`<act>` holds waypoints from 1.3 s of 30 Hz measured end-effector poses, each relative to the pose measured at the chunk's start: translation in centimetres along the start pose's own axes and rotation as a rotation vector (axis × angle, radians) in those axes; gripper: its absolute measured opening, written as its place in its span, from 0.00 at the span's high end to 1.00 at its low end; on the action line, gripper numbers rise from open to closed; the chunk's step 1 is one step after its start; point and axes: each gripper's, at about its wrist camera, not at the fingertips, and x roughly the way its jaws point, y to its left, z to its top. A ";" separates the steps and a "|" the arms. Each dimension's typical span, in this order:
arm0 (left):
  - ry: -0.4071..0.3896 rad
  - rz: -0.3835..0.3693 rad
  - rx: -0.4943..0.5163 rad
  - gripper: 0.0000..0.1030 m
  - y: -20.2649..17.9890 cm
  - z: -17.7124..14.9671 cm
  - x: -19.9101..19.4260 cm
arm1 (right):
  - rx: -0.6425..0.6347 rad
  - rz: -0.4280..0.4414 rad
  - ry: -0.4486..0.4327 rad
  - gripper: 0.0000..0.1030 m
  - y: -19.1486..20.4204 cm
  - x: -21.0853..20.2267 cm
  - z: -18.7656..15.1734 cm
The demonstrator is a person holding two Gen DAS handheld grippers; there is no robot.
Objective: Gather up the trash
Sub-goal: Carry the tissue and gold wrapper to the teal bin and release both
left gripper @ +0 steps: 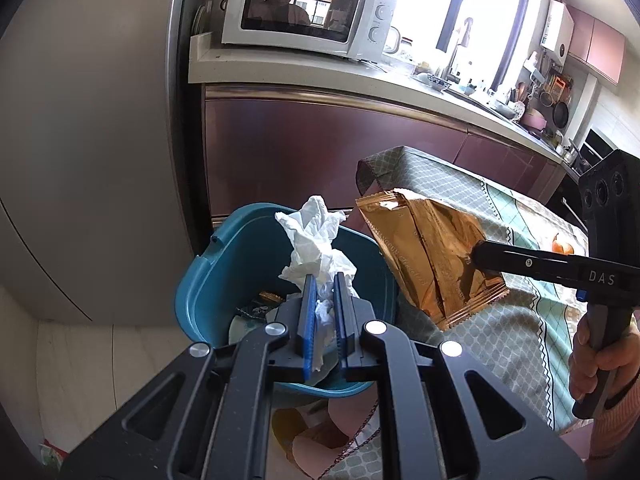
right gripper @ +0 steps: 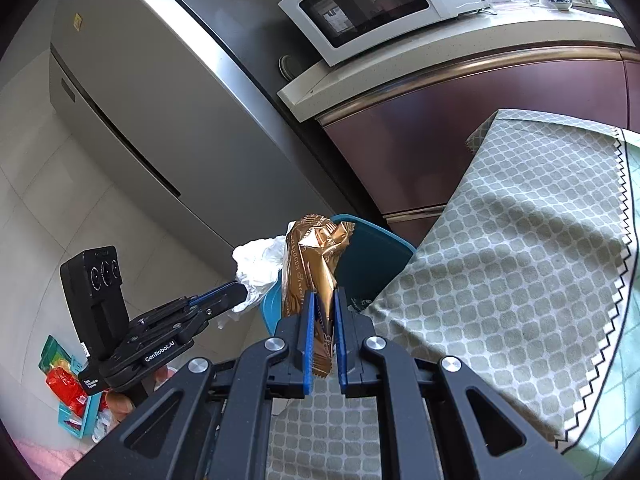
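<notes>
Both grippers grip trash; only left wrist view shows bin [left gripper: 224, 264] contents.

Black tool [left gripper: 323, 312] frames, blue pads [left gripper: 308, 312], silver screws [left gripper: 374, 327]

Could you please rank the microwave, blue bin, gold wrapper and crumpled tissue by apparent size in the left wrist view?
1. Blue bin, partly hidden.
2. Microwave and gold wrapper: alike; the wrapper is nearer the camera, so unranked.
3. Crumpled tissue.
</notes>
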 end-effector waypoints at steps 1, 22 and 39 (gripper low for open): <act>0.005 0.001 -0.005 0.91 0.2 0.0 0.3 | 0.000 -0.004 0.004 0.92 0.0 0.3 0.1; 0.110 0.030 -0.061 0.91 1.5 -0.1 8.1 | -0.039 -0.126 0.109 0.90 0.6 7.3 1.9; 0.130 0.037 -0.072 0.91 1.3 -0.4 10.8 | -0.034 -0.150 0.146 0.90 0.1 9.5 2.3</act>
